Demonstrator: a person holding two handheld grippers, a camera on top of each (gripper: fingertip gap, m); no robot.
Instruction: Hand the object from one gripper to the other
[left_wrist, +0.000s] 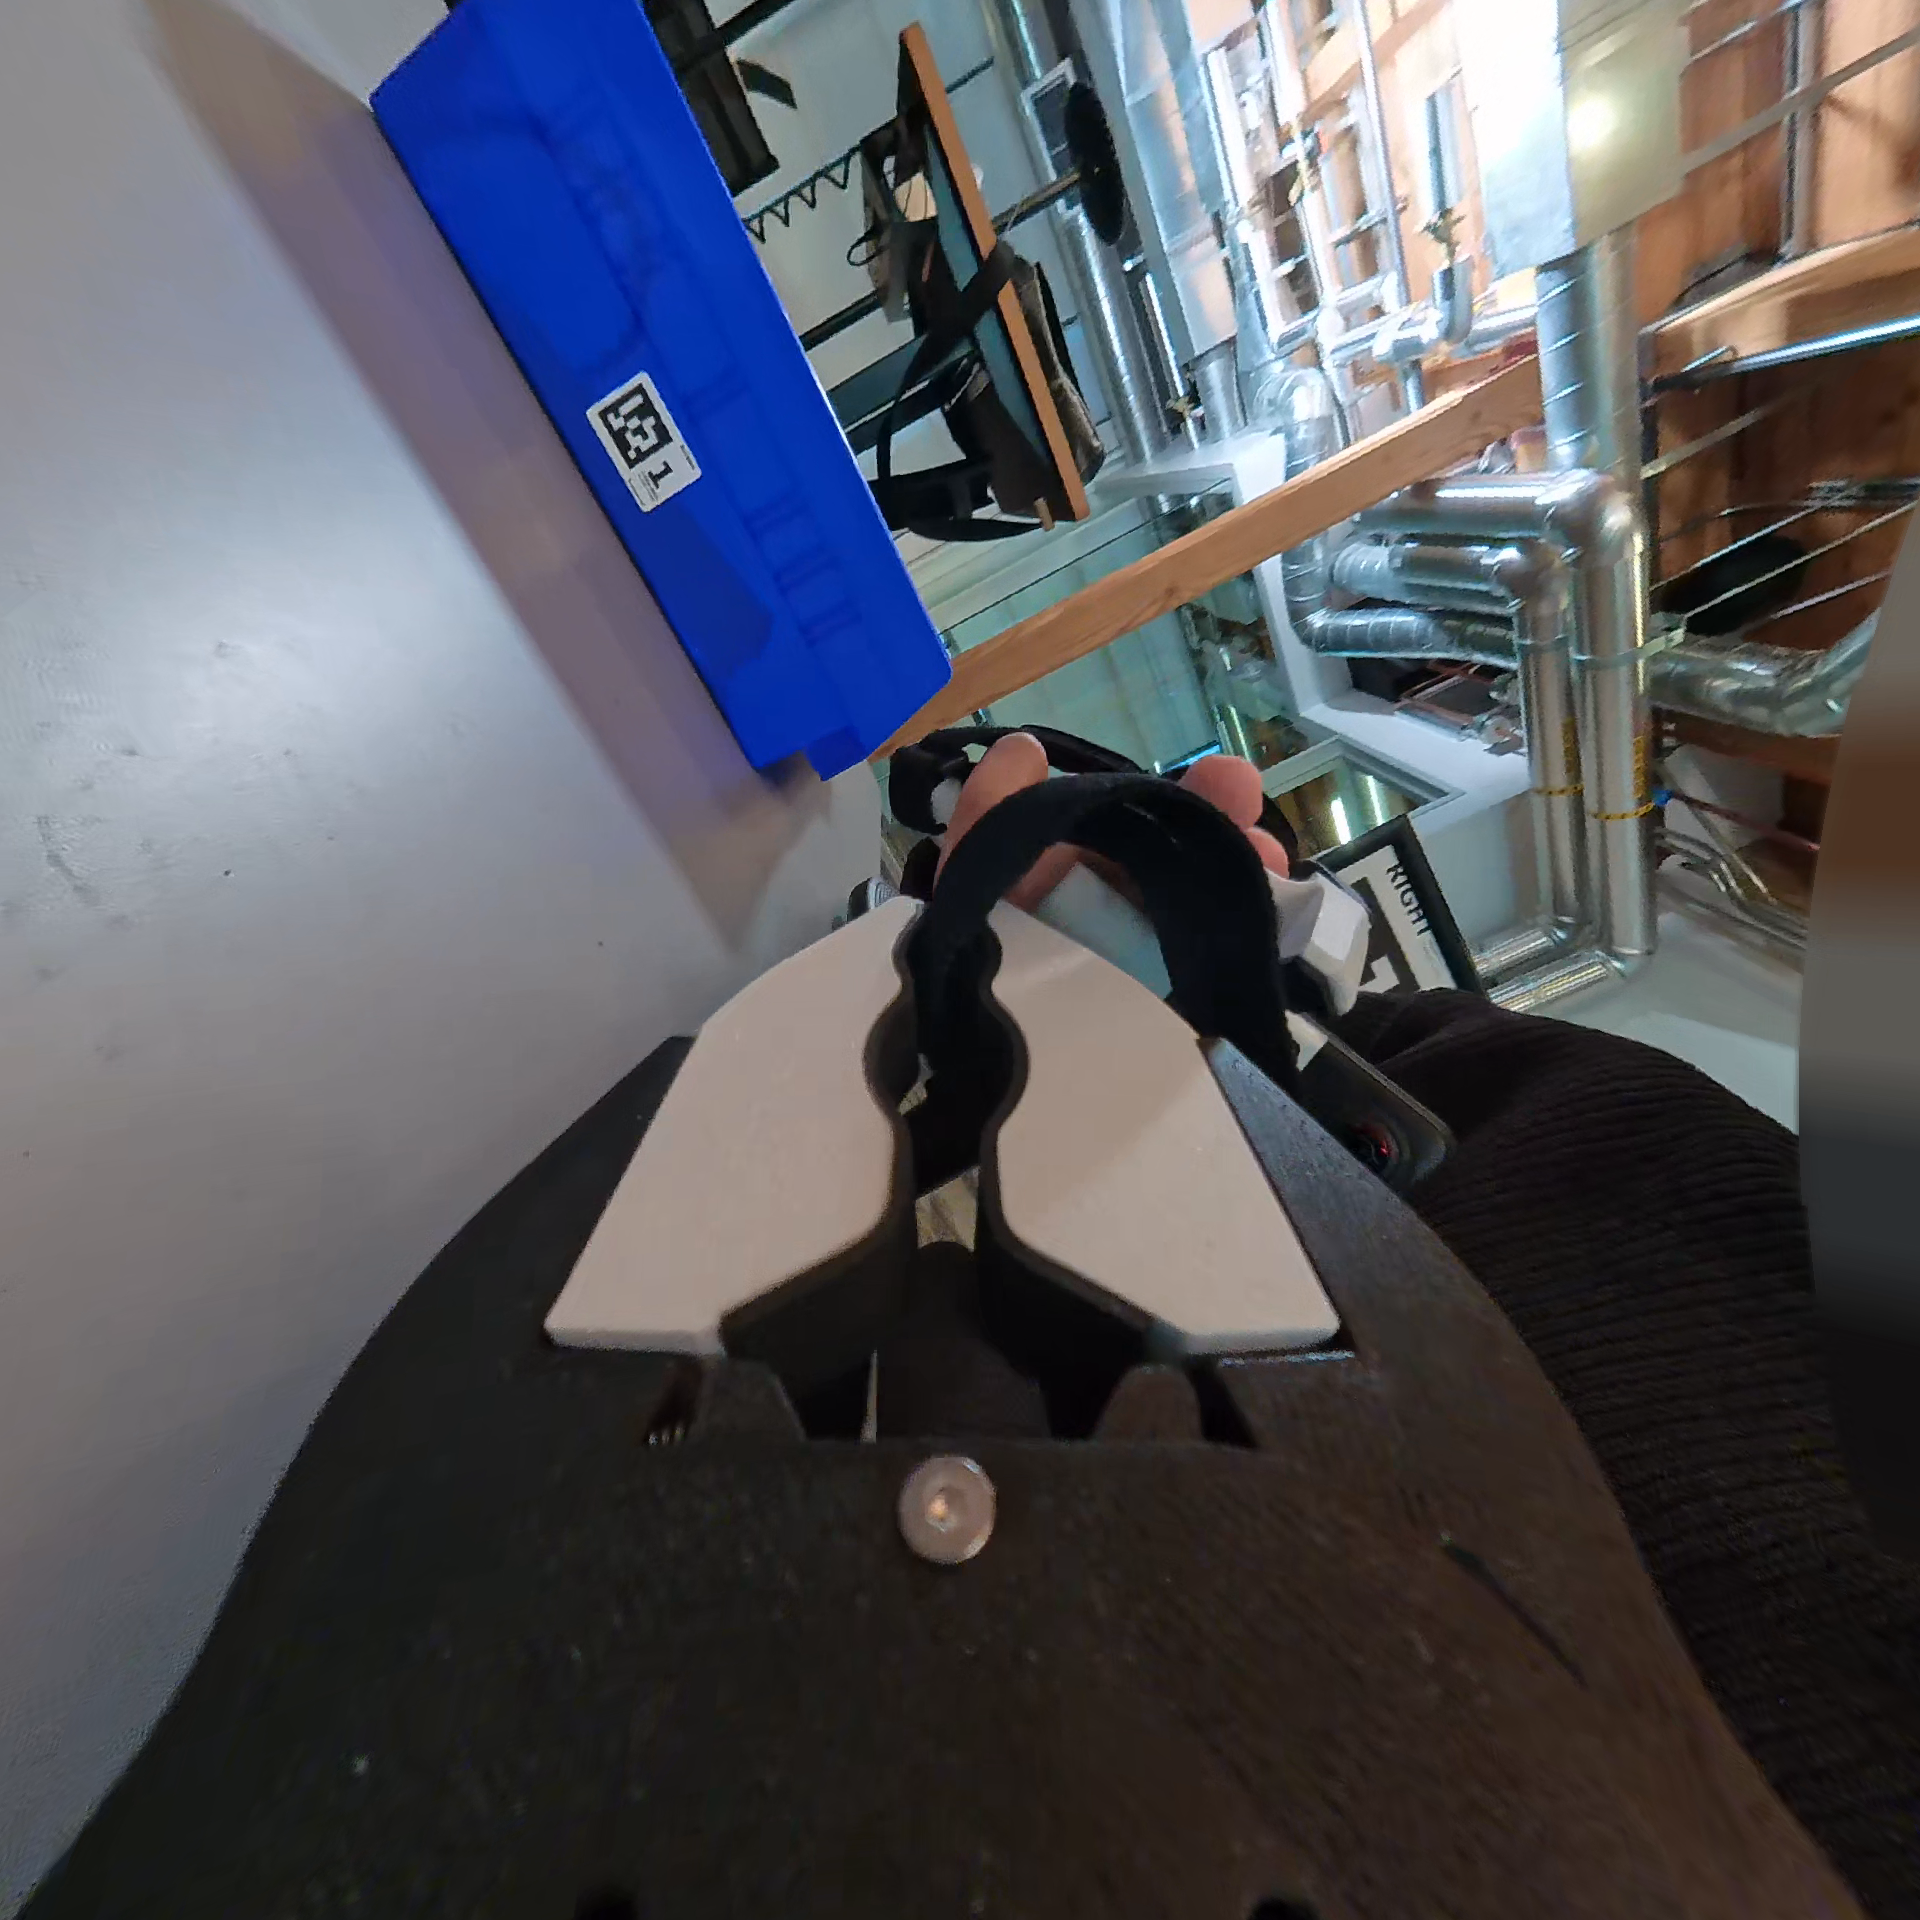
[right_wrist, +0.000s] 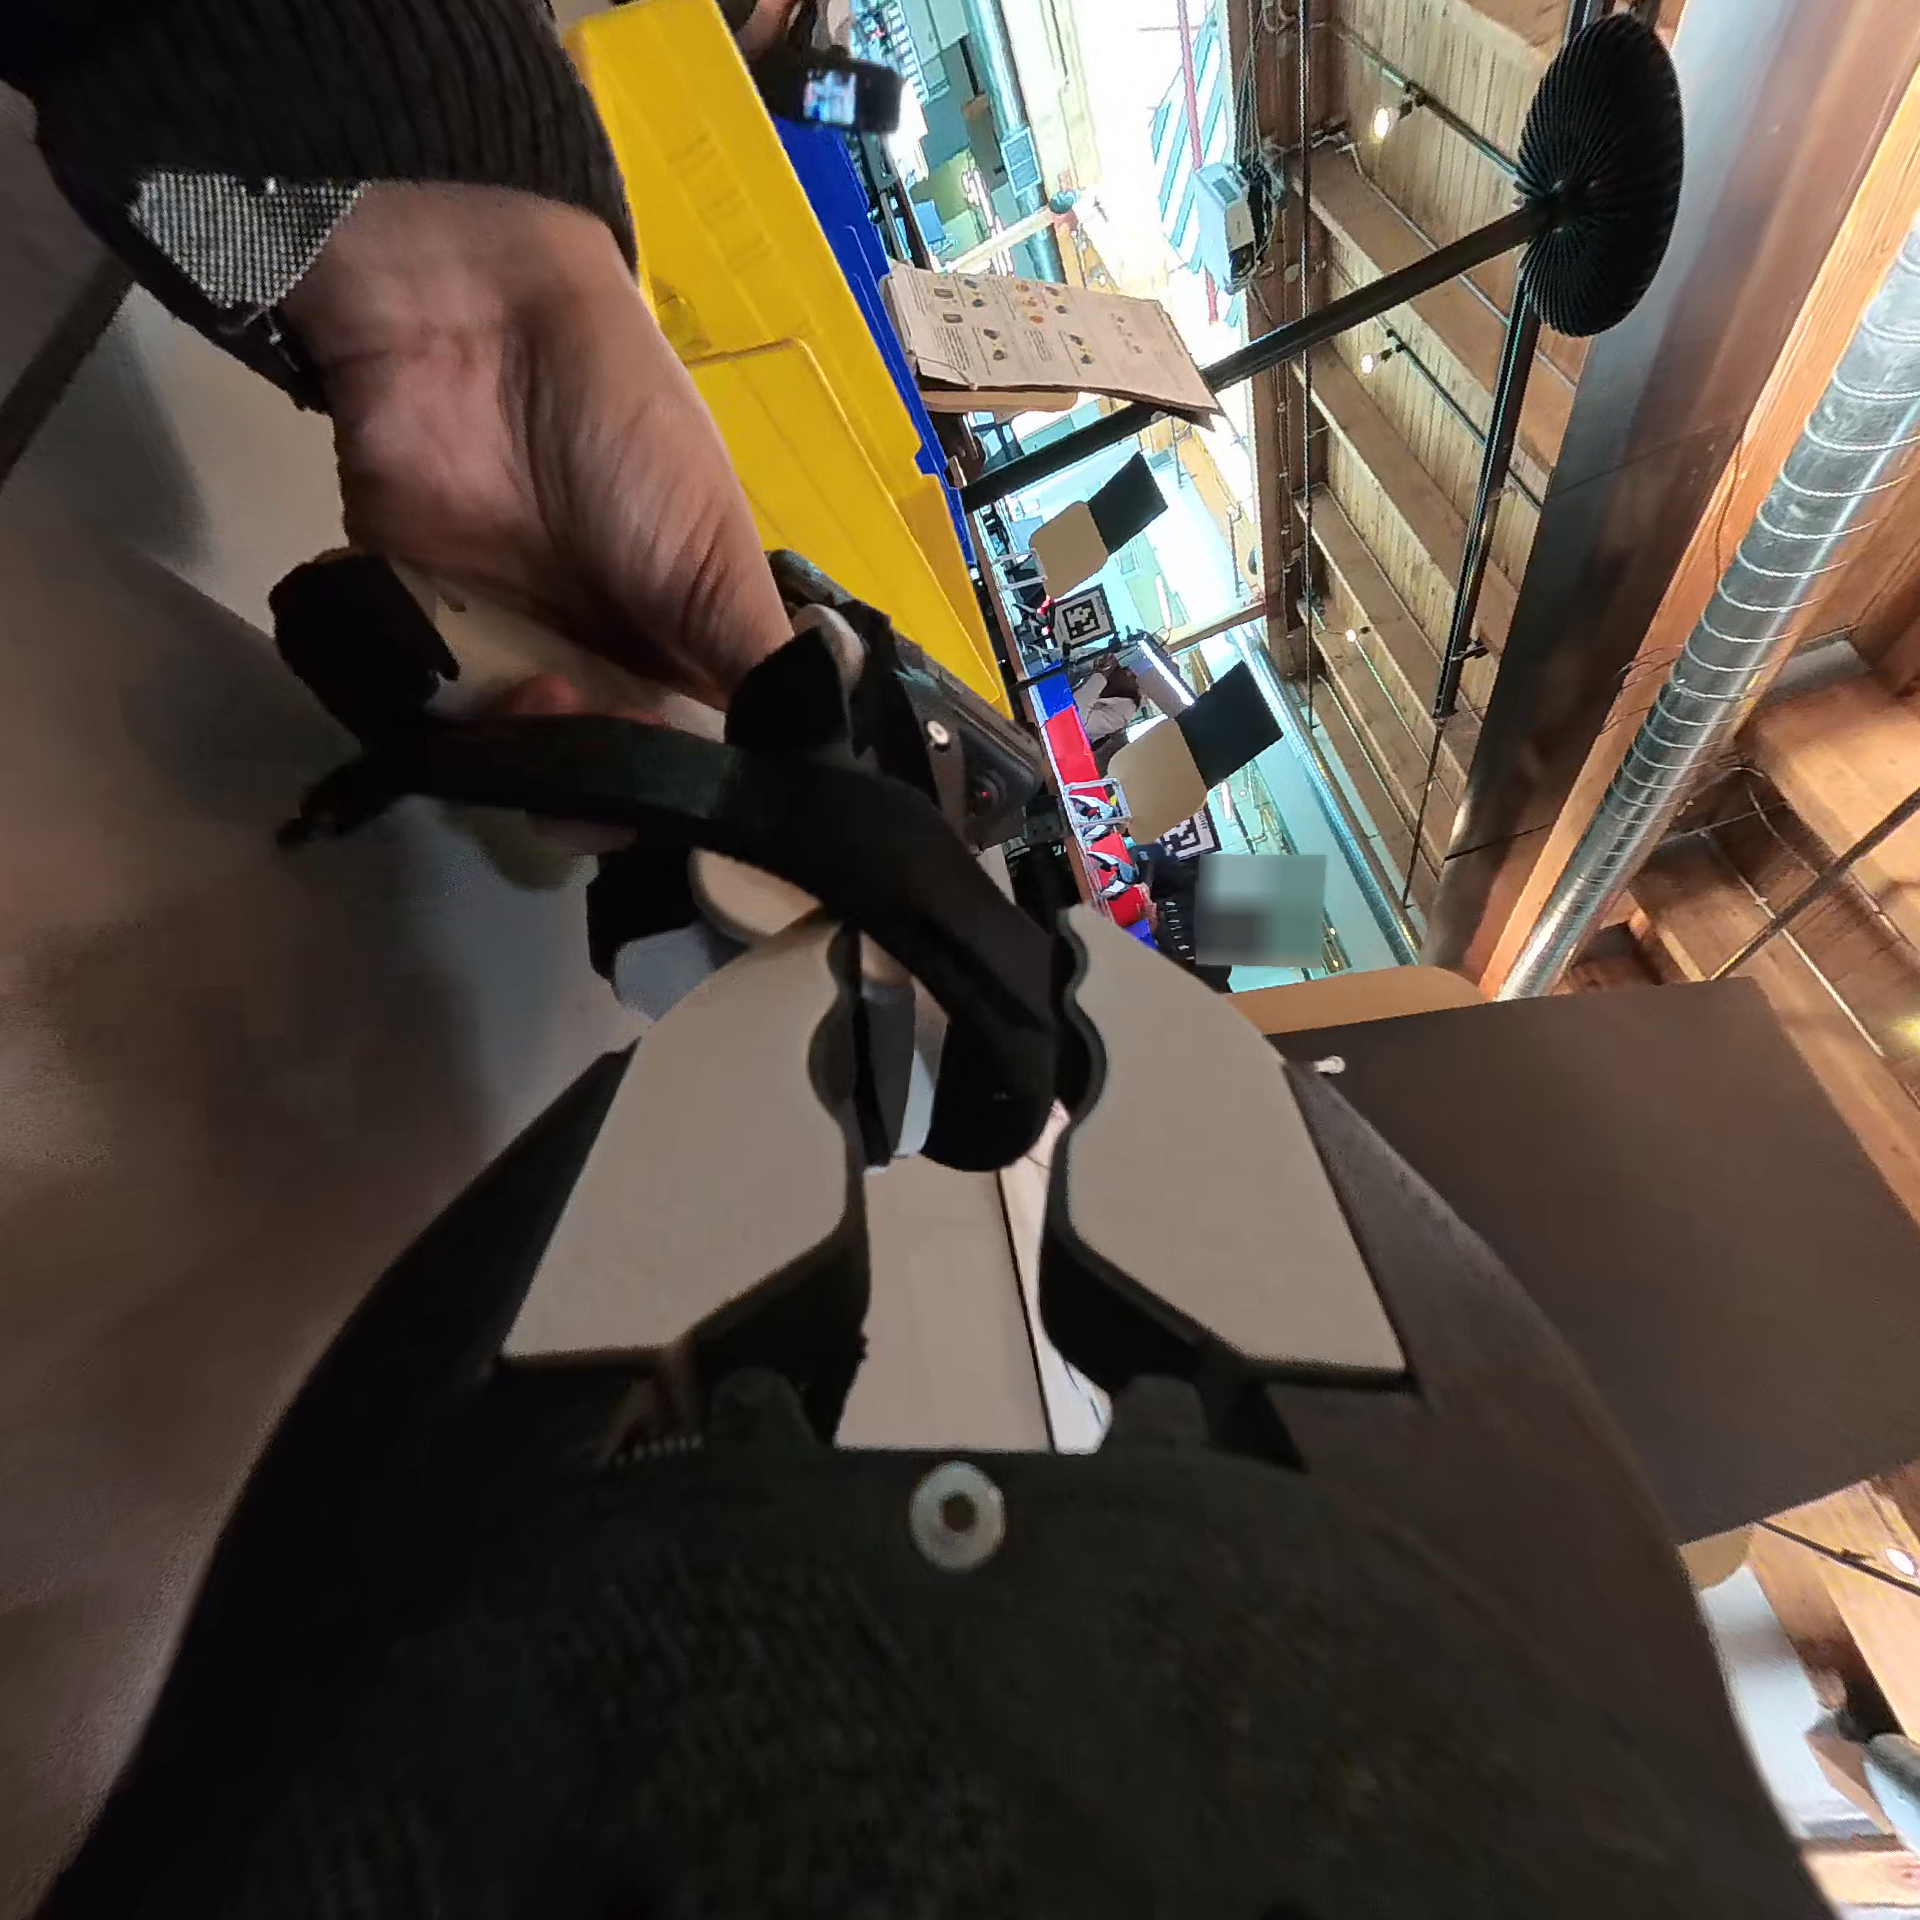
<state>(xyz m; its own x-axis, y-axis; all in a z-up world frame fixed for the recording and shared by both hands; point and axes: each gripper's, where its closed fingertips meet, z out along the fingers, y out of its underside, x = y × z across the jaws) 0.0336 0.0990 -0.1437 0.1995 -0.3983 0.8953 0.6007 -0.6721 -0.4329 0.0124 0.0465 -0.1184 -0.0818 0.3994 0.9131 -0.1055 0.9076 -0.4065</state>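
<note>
The object is a black fabric strap (left_wrist: 1195, 862) bent into a loop. My left gripper (left_wrist: 951, 935) is shut on one end of it, the strap pinched between its white fingers (left_wrist: 769, 1122). The loop arches to the right over the right gripper (left_wrist: 1320, 935), which a hand holds just beyond. In the right wrist view the strap (right_wrist: 831, 821) curves down between the white fingers (right_wrist: 1195, 1143) of my right gripper (right_wrist: 961, 935). These stand apart with the loop's end in the gap, lying against the right finger. The left gripper (right_wrist: 748, 894) and the hand (right_wrist: 520, 447) holding it are close ahead.
A blue bin (left_wrist: 644, 343) with a square marker tag sits on the white table (left_wrist: 208, 623). Yellow bins (right_wrist: 748, 260) stand behind the hand. A dark sleeve (left_wrist: 1610, 1247) fills the right side. A dark panel (right_wrist: 1558, 1195) lies to the right of my right gripper.
</note>
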